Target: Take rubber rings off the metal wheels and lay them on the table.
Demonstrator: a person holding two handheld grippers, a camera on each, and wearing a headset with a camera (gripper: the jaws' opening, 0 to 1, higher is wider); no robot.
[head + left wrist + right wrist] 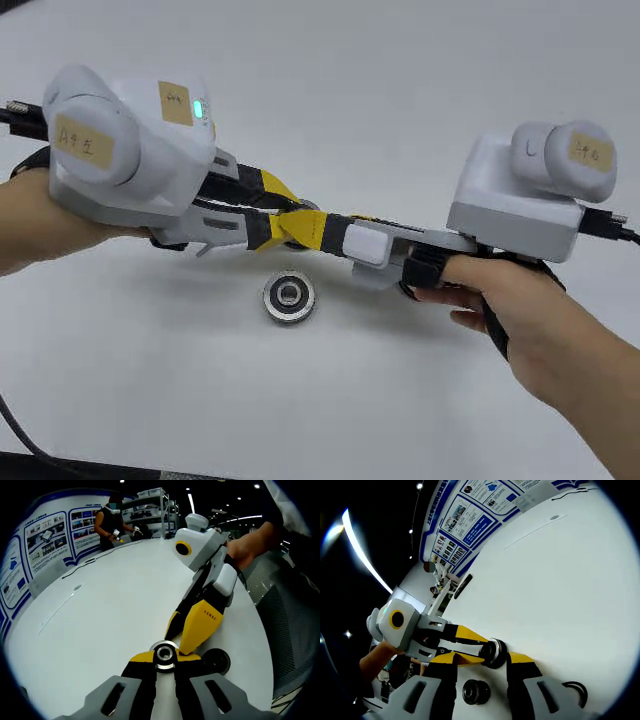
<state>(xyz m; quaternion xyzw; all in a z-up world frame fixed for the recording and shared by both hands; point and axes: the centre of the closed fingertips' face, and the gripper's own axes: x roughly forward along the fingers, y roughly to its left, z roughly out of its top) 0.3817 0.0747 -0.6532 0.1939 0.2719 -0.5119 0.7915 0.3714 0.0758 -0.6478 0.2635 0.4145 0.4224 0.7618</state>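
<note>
Metal wheel [164, 654] clamped in L gripper [288, 218], R gripper [482, 661] meeting it above white table [400, 80].
Item held off the table at centre, between yellow jaw tips of L gripper, which comes in from left; hub bright, rim dark. R gripper comes in from right, tips at same wheel: its jaws stand apart w/ wheel between them, one yellow jaw touching wheel edge; whether they pinch it, can't tell. 2nd wheel [289, 297] lies flat on table just near of the crossed tips, black rim, metal hub, untouched. Loose black ring [576, 684] flat on table, seen by R gripper's own jaw in right gripper view, apart from 2nd wheel. A hand [500, 300] on each gripper.
</note>
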